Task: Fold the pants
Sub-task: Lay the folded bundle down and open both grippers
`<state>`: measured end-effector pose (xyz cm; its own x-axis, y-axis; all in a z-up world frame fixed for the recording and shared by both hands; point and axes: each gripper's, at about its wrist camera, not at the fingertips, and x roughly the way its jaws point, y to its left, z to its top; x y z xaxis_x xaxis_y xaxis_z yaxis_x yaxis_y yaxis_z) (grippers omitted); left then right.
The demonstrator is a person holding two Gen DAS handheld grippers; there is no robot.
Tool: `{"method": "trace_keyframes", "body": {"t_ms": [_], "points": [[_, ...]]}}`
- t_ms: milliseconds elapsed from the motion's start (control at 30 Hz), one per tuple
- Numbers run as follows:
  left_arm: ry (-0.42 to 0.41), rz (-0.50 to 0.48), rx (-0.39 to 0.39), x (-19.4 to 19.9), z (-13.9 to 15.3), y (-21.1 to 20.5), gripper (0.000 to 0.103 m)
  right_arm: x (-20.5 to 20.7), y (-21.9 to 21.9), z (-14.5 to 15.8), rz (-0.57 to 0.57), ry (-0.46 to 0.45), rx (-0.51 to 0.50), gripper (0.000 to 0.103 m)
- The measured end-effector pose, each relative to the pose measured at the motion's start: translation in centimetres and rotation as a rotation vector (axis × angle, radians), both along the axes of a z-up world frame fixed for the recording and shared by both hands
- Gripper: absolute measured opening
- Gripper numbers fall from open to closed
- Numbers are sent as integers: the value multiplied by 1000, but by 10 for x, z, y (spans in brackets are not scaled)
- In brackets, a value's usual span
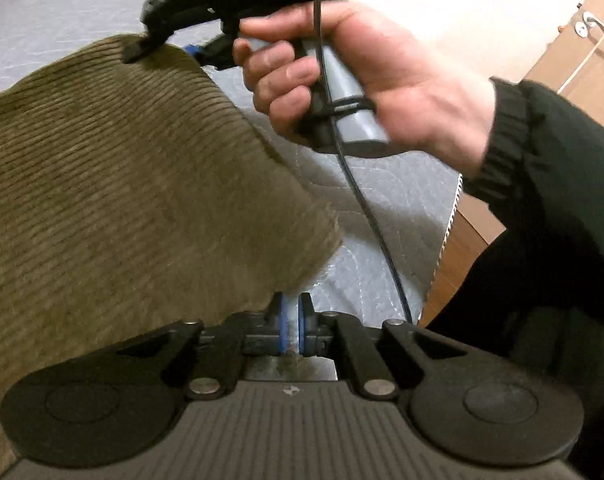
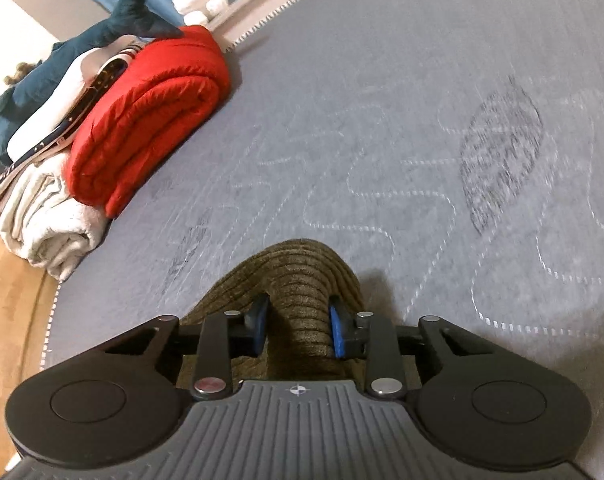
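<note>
Olive-brown corduroy pants hang stretched between both grippers above a grey quilted mattress. My left gripper is shut on the near edge of the pants, its blue pads almost together. In the left wrist view my right gripper, held by a bare hand, grips the far corner of the cloth. In the right wrist view my right gripper is shut on a bunched fold of the pants, lifted over the mattress.
A folded red blanket, a cream towel and a blue shark plush are stacked at the mattress's left edge. A wooden door with a handle is at the right. The mattress edge drops to a wooden floor.
</note>
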<state>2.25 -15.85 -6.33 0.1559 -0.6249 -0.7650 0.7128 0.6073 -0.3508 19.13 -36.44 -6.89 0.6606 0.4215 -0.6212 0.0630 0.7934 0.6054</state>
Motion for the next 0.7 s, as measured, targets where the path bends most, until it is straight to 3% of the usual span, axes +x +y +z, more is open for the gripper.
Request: {"method": "trace_keyframes", "body": {"t_ms": [133, 233, 267, 333, 367, 433, 500, 567, 700], "points": [[-76, 183, -66, 16, 28, 63, 8, 0, -3, -1, -61, -35, -41, 36], [-101, 284, -65, 35, 34, 119, 8, -11, -1, 19, -111, -113, -180, 37], [-90, 283, -22, 44, 26, 134, 8, -17, -3, 26, -130, -138, -230, 37], [-69, 228, 172, 48, -4, 149, 5, -24, -10, 32, -150, -156, -260, 37], [-45, 176, 233, 47, -22, 153, 3, -29, -15, 35, -152, -153, -247, 37], [-4, 137, 238, 45, -33, 160, 3, -42, -20, 42, -103, -157, -189, 37], [-29, 182, 197, 53, -16, 164, 3, -59, -12, 54, 31, -187, -163, 37], [-82, 242, 86, 65, 11, 170, 11, -83, 5, 66, 215, -233, -177, 38], [-161, 463, -107, 95, 32, 178, 13, -134, 37, 71, 517, -301, -282, 37]]}}
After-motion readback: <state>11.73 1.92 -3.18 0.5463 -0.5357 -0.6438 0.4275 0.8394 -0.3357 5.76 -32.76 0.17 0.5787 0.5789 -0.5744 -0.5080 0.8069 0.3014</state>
